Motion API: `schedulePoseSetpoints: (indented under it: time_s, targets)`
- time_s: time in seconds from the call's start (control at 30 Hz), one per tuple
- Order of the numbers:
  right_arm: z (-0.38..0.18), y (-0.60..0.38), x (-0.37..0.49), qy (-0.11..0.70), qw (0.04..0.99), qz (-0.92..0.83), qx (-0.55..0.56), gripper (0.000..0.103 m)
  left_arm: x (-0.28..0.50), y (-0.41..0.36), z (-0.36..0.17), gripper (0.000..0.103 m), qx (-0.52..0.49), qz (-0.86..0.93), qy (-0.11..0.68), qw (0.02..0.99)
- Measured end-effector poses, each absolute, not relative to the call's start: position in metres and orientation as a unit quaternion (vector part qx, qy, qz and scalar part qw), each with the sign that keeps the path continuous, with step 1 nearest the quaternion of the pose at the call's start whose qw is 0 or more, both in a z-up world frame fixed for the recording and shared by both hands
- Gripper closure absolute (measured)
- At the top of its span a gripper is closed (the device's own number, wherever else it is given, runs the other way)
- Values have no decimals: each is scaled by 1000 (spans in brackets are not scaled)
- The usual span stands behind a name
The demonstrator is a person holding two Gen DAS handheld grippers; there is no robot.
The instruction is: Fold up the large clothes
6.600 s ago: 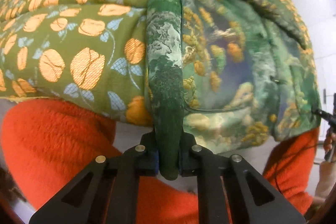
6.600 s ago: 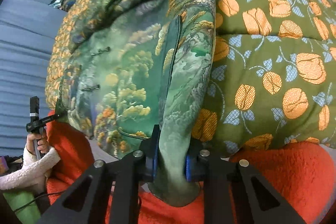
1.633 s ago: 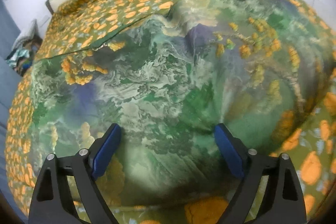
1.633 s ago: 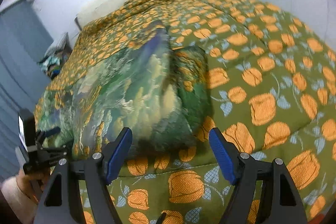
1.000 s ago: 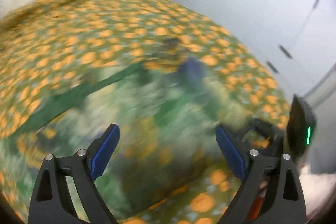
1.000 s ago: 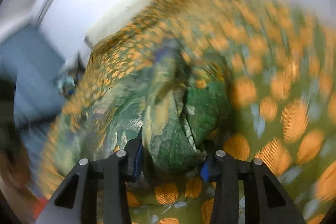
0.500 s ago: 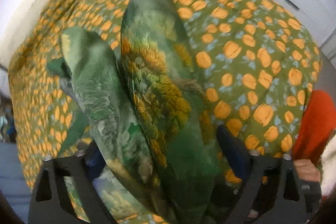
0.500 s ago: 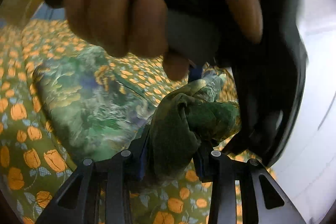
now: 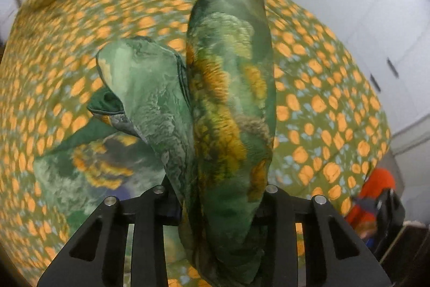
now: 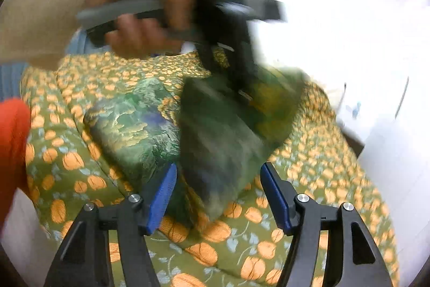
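A green garment [image 9: 228, 98] with yellow and orange landscape print is bunched up and hangs above the bed. My left gripper [image 9: 217, 206] is shut on a thick bundle of it and holds it up. In the right wrist view the same garment [image 10: 215, 136] hangs blurred from the left gripper tool, held by a hand [image 10: 145, 26], with a folded part [image 10: 134, 123] lying on the bed. My right gripper [image 10: 217, 195] is open, its blue pads either side of the hanging cloth's lower end, not gripping it.
The bed is covered by an olive quilt with orange flowers [image 9: 322, 88], also in the right wrist view [image 10: 268, 246]. An orange-red blanket [image 10: 12, 147] lies at the bed's edge. White cupboards [image 9: 376, 18] stand beside the bed.
My right gripper has let go of the garment and opened. My left gripper has closed on the bundle and keeps it lifted above the bed.
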State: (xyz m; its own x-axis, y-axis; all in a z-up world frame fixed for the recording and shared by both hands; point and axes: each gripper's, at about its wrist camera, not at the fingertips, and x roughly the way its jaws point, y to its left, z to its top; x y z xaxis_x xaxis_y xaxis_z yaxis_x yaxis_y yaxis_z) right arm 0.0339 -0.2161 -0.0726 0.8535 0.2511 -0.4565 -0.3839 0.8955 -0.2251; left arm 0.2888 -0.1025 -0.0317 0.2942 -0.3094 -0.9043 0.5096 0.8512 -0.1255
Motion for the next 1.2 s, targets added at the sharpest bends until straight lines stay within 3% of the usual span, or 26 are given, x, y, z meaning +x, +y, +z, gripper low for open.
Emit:
schedulePoseSetpoints:
  time_s: [0.37,0.7,0.93,1.2]
  targets:
    - [-87,-236,70,291,941,161,-64,38,289,30,-43,69,1,-198,526,827]
    - [-73,-183,160,345,904,250,23,38,290,129,-110,68,-84,-142,543,823]
    - [-110,-96,200,385,858,339,-13,39,289,157,-143,65,-127,-145,545,816]
    - [-162,-76,213,441,842,309,-47,38,291,177,-180,60,-181,-156,541,807]
